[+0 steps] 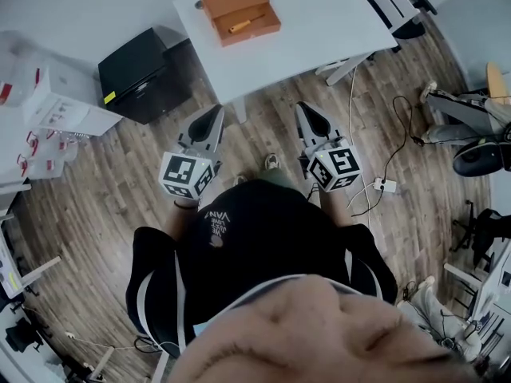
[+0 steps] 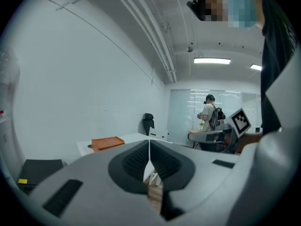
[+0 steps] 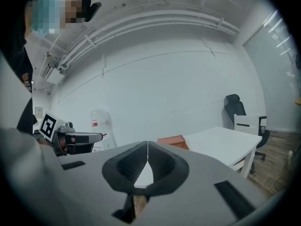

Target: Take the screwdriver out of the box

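My left gripper (image 1: pixel 214 116) and right gripper (image 1: pixel 307 112) are both clenched empty; the screwdriver (image 1: pixel 246 24) lies eight-to-two in the orange box (image 1: pixel 268 16) on the tabletop (image 1: pixel 319 22), well off at twelve o'clock, nearer my left.

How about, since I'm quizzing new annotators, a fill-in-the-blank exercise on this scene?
1. The screwdriver lies inside the open ____ box.
2. That box stands on the ____ table.
3. The left gripper and the right gripper each have their fingers ____, with nothing between them.
Missing words: orange; white; shut.
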